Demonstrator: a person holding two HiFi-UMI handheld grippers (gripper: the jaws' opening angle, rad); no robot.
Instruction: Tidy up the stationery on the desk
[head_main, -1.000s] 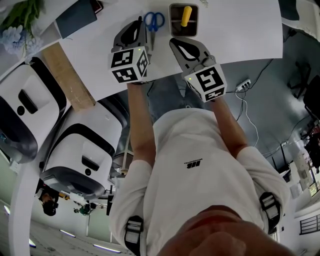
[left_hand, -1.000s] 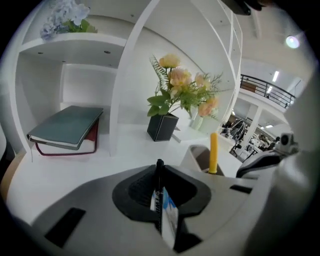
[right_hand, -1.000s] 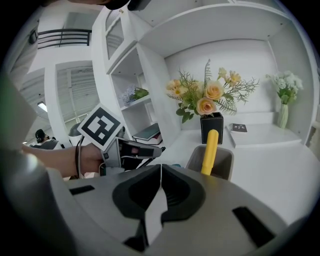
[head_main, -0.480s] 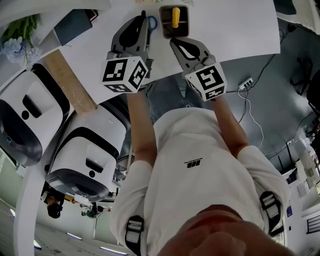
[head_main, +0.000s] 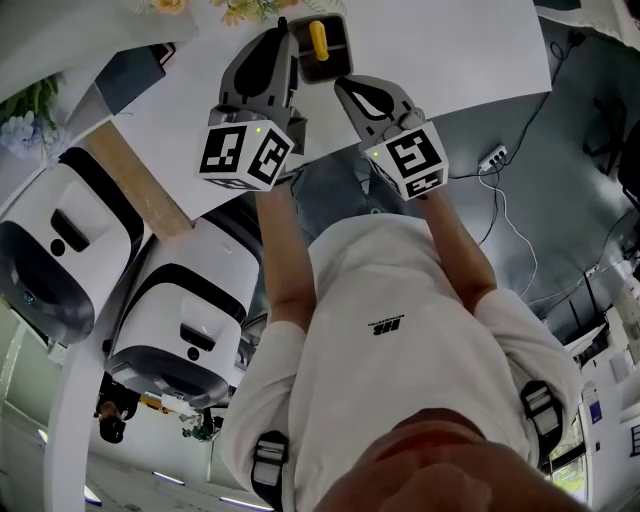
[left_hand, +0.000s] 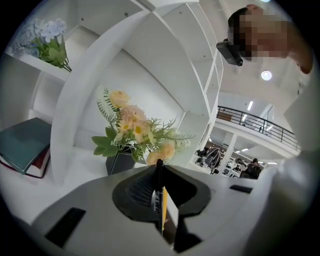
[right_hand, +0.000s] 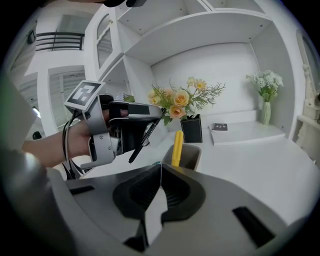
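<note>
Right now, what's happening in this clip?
A person works with two hand-held grippers over a white desk. The left tongs are shut on a slim black pen, held near the brown square pen holder, which has a yellow stick-shaped item in it. The right tongs are shut and empty.

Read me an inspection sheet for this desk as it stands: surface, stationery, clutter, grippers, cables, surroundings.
Surface: white desk.
Job's things: black pen held in the left gripper; pen holder with a yellow item upright in it.
Clutter: flower vase; notebook.
Grippers: left shut on the pen, near the holder; right gripper shut, empty.
Cables: power strip and its lead on the floor.
Surroundings: white shelves; books; white machines.
</note>
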